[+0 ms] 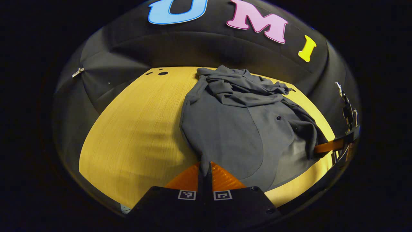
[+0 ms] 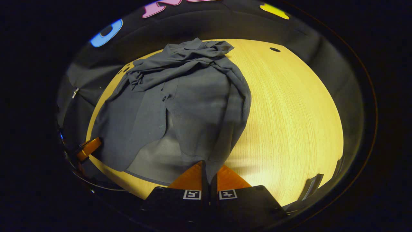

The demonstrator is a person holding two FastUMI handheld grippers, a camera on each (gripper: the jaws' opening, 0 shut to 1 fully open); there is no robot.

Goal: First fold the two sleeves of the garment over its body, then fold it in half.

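Grey cloth lies on the yellow wooden table (image 1: 135,129): it is the shirt (image 1: 231,129), spread out with its near end toward me. Its far end is bunched up in a heap of folds, and I think the sleeves (image 1: 238,87) are in that heap, but I cannot tell them apart.

In the left gripper view, my left gripper (image 1: 205,172) is pinched tight on the near left corner of the shirt. Both fingers press on the cloth, and a thin bit of it goes down between them. At the right edge of this view I see my other gripper at the far side of the hem.

In the right gripper view, my right gripper (image 2: 209,172) is pinched tight on the near right corner of the shirt. The cloth goes down between its two fingers too. At the left edge of this view I see the left gripper by the other corner.

A small dark button (image 1: 278,118) sits near the middle of the shirt. A few dark holes (image 1: 162,73) are in the table at its far end.
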